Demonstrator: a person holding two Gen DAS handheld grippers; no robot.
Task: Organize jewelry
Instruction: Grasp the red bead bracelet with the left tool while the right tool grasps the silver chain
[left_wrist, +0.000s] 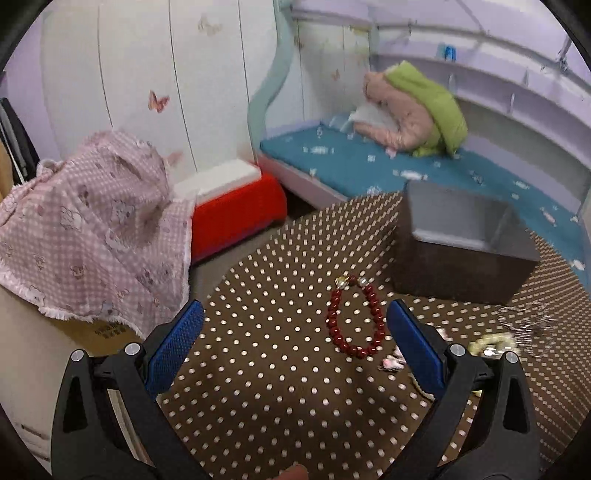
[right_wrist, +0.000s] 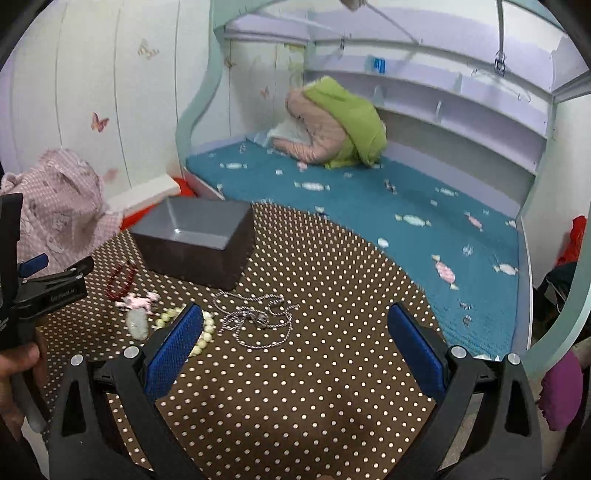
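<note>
Blue-padded and spread wide, your left gripper (left_wrist: 295, 339) hangs over the brown polka-dot tablecloth (left_wrist: 258, 387) with nothing between its fingers. Just ahead of it, lying nearer its right finger than its left, sits the red bead bracelet (left_wrist: 354, 317), an oval loop flat on the cloth with a gold and silver clasp bead at its far end. Tucked against the outer side of that right finger you have a small pink charm (left_wrist: 393, 362), and further to the right the pale green bead bracelet (left_wrist: 491, 345) and a blurred silver chain necklace (left_wrist: 528, 325). Beyond the red bracelet, ahead and to the right, stands the dark jewelry box (left_wrist: 461, 251), open at the top with a grey lining.

Your right gripper (right_wrist: 295, 339) is likewise parted and carrying nothing. Its left finger overlaps the pale green bead bracelet (right_wrist: 199, 325), with a pale jade pendant (right_wrist: 137, 323) just outside it. The silver chain necklace (right_wrist: 258, 317) lies in a loose tangle just ahead, toward the left finger. Further left you can see the pink charm (right_wrist: 136, 301) and the red bead bracelet (right_wrist: 120, 282), near the tip of your other gripper. The jewelry box (right_wrist: 199, 240) stands behind them, ahead and left. Past the cloth's far edge stretches a teal candy-print mattress (right_wrist: 369, 206) with a green and pink bundle of bedding (right_wrist: 332, 122) at its far end.
</note>
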